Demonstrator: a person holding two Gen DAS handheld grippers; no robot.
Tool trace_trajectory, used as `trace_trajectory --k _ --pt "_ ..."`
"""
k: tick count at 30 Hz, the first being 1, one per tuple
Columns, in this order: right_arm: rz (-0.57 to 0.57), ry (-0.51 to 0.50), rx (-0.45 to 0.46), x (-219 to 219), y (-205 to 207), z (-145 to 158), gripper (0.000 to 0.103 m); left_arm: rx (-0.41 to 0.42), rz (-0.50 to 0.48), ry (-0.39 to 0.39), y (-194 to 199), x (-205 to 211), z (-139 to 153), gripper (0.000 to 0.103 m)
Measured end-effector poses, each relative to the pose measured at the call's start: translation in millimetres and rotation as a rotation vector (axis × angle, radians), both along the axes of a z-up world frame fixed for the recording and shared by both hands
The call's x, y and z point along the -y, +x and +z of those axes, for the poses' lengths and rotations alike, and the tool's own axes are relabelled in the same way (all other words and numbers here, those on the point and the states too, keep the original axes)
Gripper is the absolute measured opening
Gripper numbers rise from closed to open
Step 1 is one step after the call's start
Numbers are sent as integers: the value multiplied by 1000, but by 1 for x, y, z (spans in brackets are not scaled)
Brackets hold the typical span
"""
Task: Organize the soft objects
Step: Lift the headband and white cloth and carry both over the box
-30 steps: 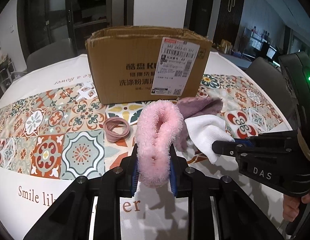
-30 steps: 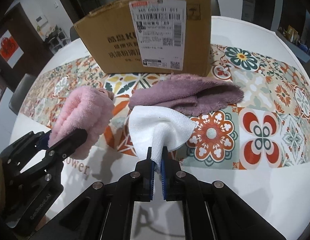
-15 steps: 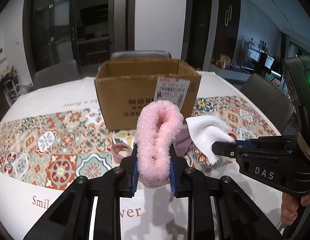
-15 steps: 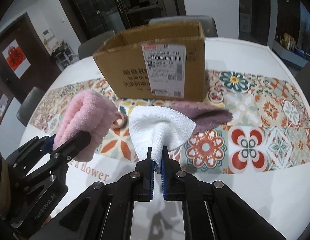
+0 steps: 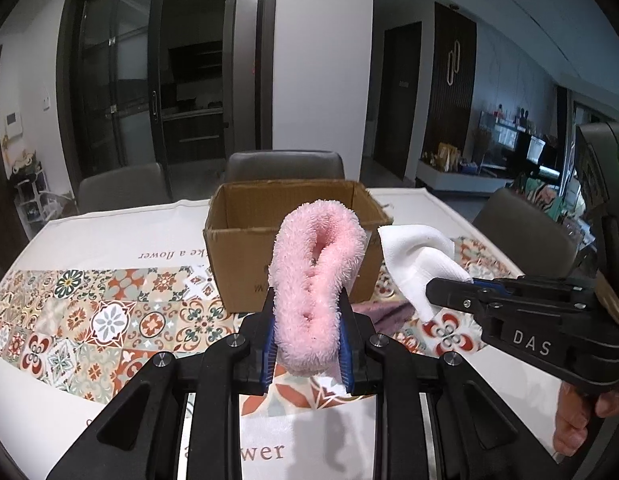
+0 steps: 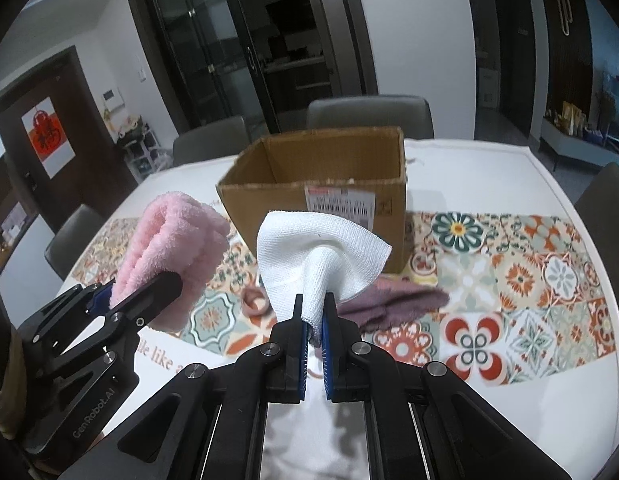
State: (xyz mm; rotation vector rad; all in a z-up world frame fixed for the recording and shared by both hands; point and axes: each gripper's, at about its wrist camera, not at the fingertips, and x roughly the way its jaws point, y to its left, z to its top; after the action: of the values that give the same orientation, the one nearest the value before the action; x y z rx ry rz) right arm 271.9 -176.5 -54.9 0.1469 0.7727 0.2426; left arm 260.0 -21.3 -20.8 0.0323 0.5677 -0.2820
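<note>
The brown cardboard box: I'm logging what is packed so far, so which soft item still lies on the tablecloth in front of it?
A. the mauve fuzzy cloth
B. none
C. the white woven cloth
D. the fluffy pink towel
A: the mauve fuzzy cloth lies flat before the brown cardboard box, while the fluffy pink towel and white woven cloth are held up in claws.

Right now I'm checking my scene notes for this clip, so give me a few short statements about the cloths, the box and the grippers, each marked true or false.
1. The left gripper clamps a fluffy pink towel. True.
2. The right gripper is open and holds nothing. False: it is shut on a white cloth.
3. The cardboard box is open at the top. True.
4. The purple towel is inside the box. False: it lies on the patterned tablecloth in front of the box.
5. A pink hair band lies on the tablecloth. True.
</note>
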Motion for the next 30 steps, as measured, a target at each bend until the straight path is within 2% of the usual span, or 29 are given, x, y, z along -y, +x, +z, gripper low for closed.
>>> trace_trajectory --k 19,30 --pt "-8 18 182 3 9 58 7 151 15 -8 17 -1 53 25" --pt "-8 9 237 -2 32 75 7 187 27 -3 45 -2 68 25"
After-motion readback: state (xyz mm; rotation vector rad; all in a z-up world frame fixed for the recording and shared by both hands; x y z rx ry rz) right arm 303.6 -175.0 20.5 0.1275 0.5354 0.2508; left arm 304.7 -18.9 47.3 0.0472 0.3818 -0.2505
